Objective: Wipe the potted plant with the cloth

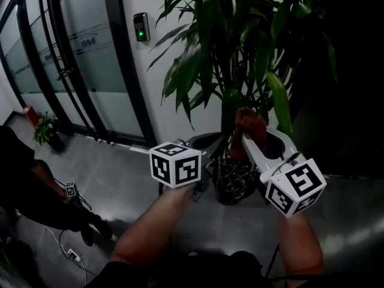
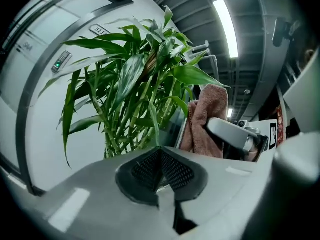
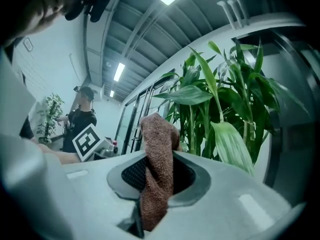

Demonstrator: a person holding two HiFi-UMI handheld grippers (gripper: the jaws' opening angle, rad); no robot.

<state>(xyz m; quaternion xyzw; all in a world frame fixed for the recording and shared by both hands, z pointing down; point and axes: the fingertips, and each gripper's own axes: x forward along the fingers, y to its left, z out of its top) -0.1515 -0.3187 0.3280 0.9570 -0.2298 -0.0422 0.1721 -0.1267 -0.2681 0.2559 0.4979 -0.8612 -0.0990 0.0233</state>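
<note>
A tall potted plant point(image 1: 240, 53) with long green leaves stands in a dark pot point(image 1: 231, 185) against the wall. My right gripper point(image 1: 249, 138) is shut on a brown cloth point(image 1: 249, 123), held up in front of the stems. In the right gripper view the cloth point(image 3: 157, 139) sticks up from between the pads and the plant point(image 3: 220, 109) rises just beyond. My left gripper point(image 1: 207, 177) sits left of the pot, its tips hidden behind its marker cube. In the left gripper view its jaws point(image 2: 159, 156) are closed, and a narrow leaf point(image 2: 151, 119) runs down right to where they meet. The cloth point(image 2: 207, 119) hangs to the right there.
Glass doors point(image 1: 72, 59) with dark frames line the left wall, with a keypad reader point(image 1: 140, 27) beside them. A small plant point(image 1: 45, 128) stands by the doors. A person in dark clothes point(image 1: 24, 185) crouches at the left near a cable point(image 1: 69, 254) on the glossy floor.
</note>
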